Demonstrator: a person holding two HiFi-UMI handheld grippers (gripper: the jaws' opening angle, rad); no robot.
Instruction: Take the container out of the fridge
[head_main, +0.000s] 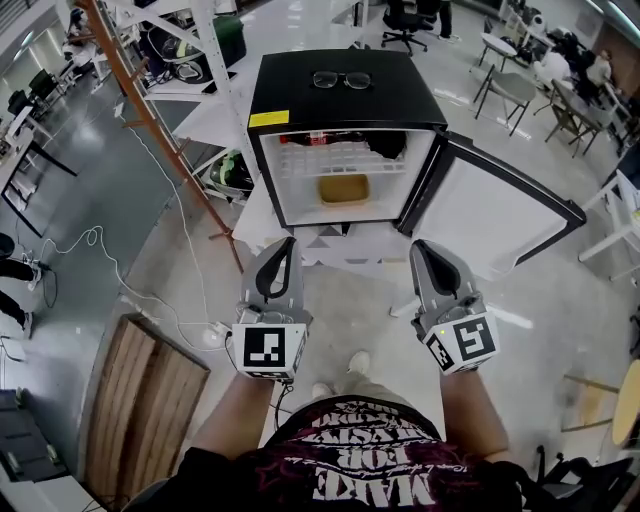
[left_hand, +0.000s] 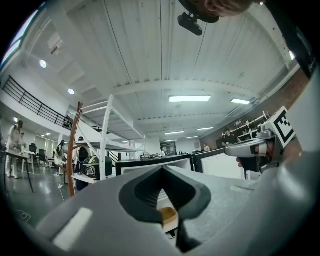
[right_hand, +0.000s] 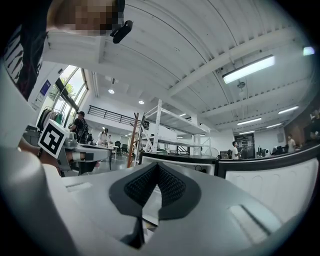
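Standing before the open fridge, a person holds the left claw and right claw level, each pressed together and empty, short of the yellow container sitting inside beneath a white wire shelf; glasses rest on top.

The left gripper, fingers together, faces the open fridge.

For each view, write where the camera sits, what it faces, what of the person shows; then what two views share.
Head view: on the head, steeply down at the open fridge; forearms, left gripper, right gripper.
Left gripper view: on that gripper, level toward fridge; own jaws.
Right gripper view: likewise.
Shared: glasses atop the fridge.
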